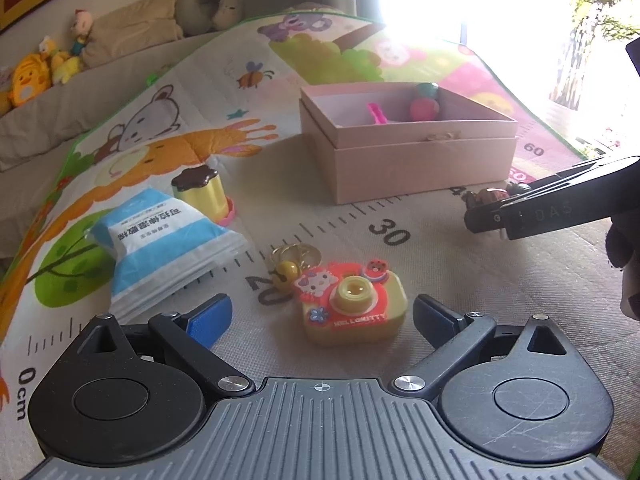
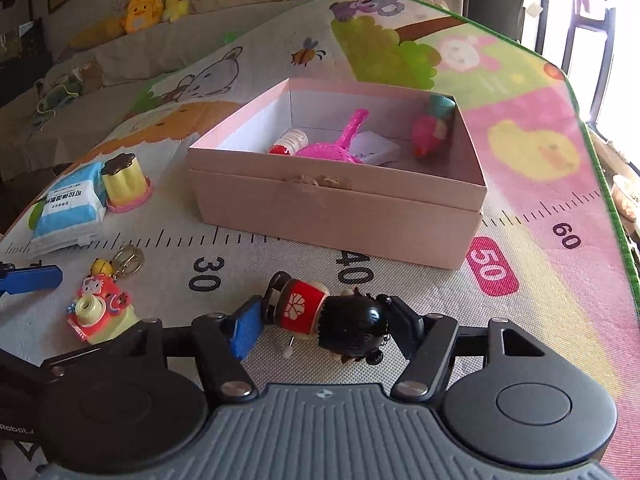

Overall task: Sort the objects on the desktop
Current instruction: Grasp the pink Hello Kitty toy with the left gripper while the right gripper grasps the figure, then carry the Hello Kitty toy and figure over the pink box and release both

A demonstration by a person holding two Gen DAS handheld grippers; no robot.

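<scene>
The right tongs [image 2: 326, 326] are closed on a small wooden doll [image 2: 320, 316], one blue pad against its base end and the other pad against its glossy black head, so it is clamped lengthwise across the jaws, just above the play mat [image 2: 400, 280] and in front of the pink box [image 2: 340, 208]. The doll looks light, hard and stiff, with a lacquered, rounded head that I judge slippery under a pad; the red barrel body with its white flower mark seems the safer place to pinch, being flatter-sided and nearer the middle of its weight. Small dangling bits near the head and a thin pin under the body look fragile (too small to identify with certainty). Its long axis lies roughly level and crosswise to the tongs, the head toward the right of the right wrist view, the base toward the left and tilted slightly away. An end-to-end hold like this could let the doll pivot or squirt out if squeezed harder. The left tongs [image 1: 320, 318] stand wide open and hold nothing, hovering over the toy camera keychain [image 1: 352, 306], which lies on the mat between their pads without touching either. That camera looks like light rigid plastic, with loose rings trailing behind it.
</scene>
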